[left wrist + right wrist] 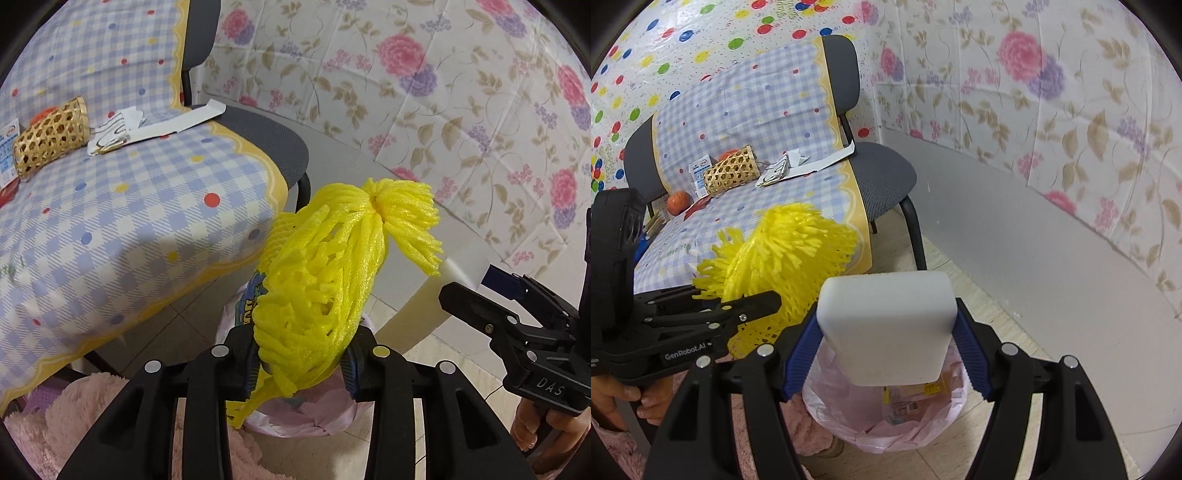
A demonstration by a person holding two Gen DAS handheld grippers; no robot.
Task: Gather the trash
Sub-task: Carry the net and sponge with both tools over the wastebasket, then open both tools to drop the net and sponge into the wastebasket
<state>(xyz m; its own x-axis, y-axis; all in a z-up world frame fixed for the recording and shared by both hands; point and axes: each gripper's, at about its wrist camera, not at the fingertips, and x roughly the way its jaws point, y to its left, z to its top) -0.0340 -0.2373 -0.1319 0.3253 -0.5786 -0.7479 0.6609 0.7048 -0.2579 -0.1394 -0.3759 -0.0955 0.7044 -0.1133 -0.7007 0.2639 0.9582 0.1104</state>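
Observation:
My left gripper (pixel 301 363) is shut on a yellow foam fruit net (pixel 325 280) and holds it above a bin lined with a pink bag (pixel 295 417). My right gripper (pixel 886 354) is shut on a white foam block (pixel 886 325) and holds it over the same bin (pixel 886 424), which has some wrappers inside. The net also shows in the right wrist view (pixel 790 258), with the left gripper (pixel 701 317) at the left. The right gripper (pixel 517 325) shows at the right of the left wrist view, with the white block (pixel 454 269) partly behind the net.
A chair covered by a blue checked cloth (pixel 757 184) carries a woven bamboo tube (pixel 733 173), torn paper and wrappers (pixel 783 168), and an orange fruit (pixel 679 201). A pink fluffy rug (pixel 74 424) lies below. A floral wall (pixel 1034 110) stands at the right.

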